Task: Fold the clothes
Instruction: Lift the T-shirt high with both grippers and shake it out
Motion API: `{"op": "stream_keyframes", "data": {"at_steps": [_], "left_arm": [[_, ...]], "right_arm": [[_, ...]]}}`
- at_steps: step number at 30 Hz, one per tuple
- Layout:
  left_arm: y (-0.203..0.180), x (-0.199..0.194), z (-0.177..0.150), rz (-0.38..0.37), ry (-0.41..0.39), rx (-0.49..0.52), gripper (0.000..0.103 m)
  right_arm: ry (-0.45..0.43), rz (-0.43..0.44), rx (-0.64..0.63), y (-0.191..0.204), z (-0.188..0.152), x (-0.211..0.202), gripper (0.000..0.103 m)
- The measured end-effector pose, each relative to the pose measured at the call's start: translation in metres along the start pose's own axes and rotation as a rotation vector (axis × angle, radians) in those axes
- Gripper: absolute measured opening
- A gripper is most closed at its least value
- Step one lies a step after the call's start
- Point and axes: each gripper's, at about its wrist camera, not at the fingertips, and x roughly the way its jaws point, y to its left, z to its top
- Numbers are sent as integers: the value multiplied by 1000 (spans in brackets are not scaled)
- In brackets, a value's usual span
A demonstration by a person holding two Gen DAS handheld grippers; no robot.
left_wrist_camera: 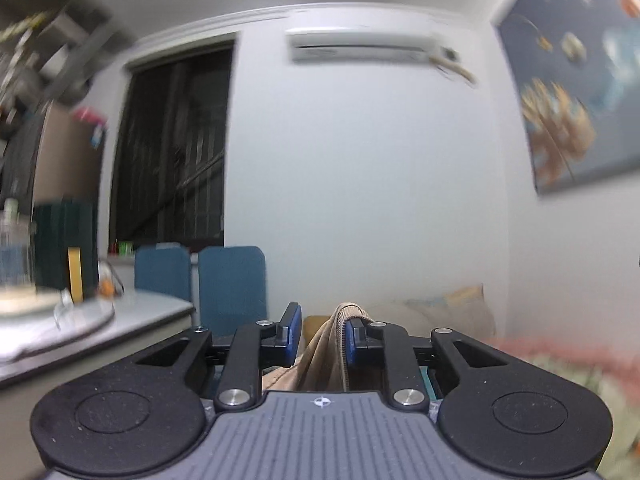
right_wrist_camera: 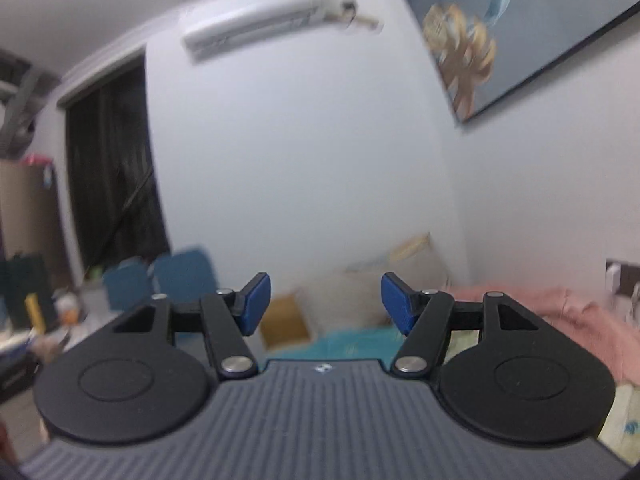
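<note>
A tan ribbed-knit garment (left_wrist_camera: 324, 360) hangs between the blue pads of my left gripper (left_wrist_camera: 324, 318). Its edge lies over the right pad (left_wrist_camera: 350, 344) and its lower folds reach the left pad (left_wrist_camera: 294, 336). The jaws stand narrow, closed on the cloth, and the gripper is lifted and points level at the white wall. How far the garment hangs down is hidden below the gripper. My right gripper (right_wrist_camera: 325, 294) is open with nothing between its fingers, also lifted and pointing level over the bed.
A white table (left_wrist_camera: 152, 316) with a glass jar (left_wrist_camera: 14, 240) stands at the left, with two blue chairs (left_wrist_camera: 232, 284) behind it. A bed with a teal sheet (right_wrist_camera: 352, 344), a pink blanket (right_wrist_camera: 576, 320), pillows (right_wrist_camera: 400, 276) and a cardboard box (right_wrist_camera: 284, 320) lies ahead.
</note>
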Motion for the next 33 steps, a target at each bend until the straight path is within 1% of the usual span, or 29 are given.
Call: {"op": "stream_keyframes", "data": {"at_steps": [2, 4, 6, 8, 11, 12, 14, 18, 20, 21, 23, 25, 26, 30, 33], "left_arm": [[-7, -8, -12, 1, 12, 75, 23], [-9, -11, -26, -4, 28, 113, 23], [-8, -10, -42, -14, 44, 128, 24], [-6, -8, -56, -17, 51, 133, 26], [0, -1, -72, -17, 54, 115, 27], [3, 1, -77, -16, 54, 109, 27], [11, 4, -83, -11, 49, 97, 27], [17, 16, -87, -1, 38, 92, 27], [18, 21, -88, 9, 26, 93, 27], [19, 22, -89, 13, 20, 91, 27], [19, 23, -87, 24, 8, 87, 27], [21, 24, -87, 40, 1, 76, 27], [21, 24, -87, 47, 1, 66, 27], [25, 20, -91, 52, 1, 26, 27], [25, 14, -94, 55, -2, 11, 27]], "right_arm": [[36, 33, -15, 11, -31, -15, 65], [121, 114, 34, 20, -70, -19, 65], [217, 203, 102, 33, -109, -19, 65], [315, 284, 175, 50, -147, -10, 65], [439, 364, 236, 85, -191, 4, 65], [466, 388, 241, 97, -201, 9, 65], [493, 404, 229, 116, -215, 24, 65], [552, 385, 241, 137, -237, 48, 65], [565, 352, 240, 139, -242, 56, 66], [569, 315, 233, 139, -246, 59, 67], [578, 232, 218, 139, -254, 65, 67], [590, 109, 221, 132, -260, 70, 69], [587, 69, 234, 125, -261, 70, 69], [546, -61, 283, 92, -258, 63, 69], [506, -103, 304, 73, -255, 59, 69]]}}
